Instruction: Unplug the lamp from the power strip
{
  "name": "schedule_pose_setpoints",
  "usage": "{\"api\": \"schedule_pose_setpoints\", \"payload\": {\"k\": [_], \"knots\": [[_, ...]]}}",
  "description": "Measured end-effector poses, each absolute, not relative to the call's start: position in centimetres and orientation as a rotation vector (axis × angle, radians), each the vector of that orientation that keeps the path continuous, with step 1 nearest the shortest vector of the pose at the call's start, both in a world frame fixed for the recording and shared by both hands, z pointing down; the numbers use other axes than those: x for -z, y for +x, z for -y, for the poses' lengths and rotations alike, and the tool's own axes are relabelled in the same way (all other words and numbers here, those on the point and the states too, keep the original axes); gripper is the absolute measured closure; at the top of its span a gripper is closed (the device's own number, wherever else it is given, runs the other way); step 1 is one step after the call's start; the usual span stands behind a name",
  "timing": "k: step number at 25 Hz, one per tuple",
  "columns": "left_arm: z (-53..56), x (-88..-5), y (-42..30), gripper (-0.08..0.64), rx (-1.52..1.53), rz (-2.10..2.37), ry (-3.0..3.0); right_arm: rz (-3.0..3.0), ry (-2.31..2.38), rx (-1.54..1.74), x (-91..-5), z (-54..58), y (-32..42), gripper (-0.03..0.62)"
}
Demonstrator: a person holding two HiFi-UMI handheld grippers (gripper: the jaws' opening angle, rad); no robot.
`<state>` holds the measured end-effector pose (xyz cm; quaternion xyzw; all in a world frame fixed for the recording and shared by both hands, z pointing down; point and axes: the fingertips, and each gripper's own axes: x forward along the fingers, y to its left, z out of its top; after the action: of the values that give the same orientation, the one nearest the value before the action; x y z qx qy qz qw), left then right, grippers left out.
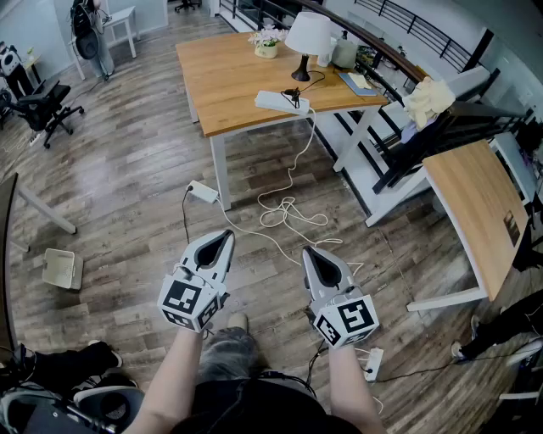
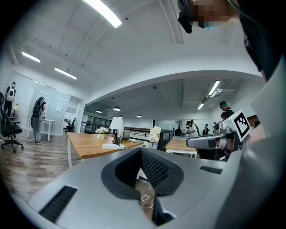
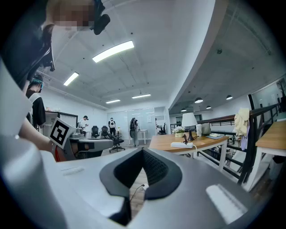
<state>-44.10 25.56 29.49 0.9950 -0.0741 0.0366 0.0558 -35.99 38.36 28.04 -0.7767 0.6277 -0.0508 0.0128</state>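
While held level, side by side | left gripper (image 1: 227,234), right gripper (image 1: 307,252) | fingers (image 3: 154,169) together

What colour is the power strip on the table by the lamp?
White. The power strip shows best in the head view, beside the lamp.

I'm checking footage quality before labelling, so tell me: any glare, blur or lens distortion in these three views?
Head view: sharp, fisheye bows the edges of the wooden table, pale glare on the floor. Left gripper view: dark rounded corners, ceiling light strip blown bright. Right gripper view: same dark corners, heavy bowing, lamp small but clear.
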Motion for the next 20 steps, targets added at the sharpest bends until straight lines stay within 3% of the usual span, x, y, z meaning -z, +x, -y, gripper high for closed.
{"api": "schedule_pose_setpoints", "payload": {"k": [20], "knots": [[-14.6,-30.0,-34.8,0.566,-0.079,0.187,3.016,-1.842,-2.488,0.169,-28.6,-29.3,-25.5,0.584]]}}
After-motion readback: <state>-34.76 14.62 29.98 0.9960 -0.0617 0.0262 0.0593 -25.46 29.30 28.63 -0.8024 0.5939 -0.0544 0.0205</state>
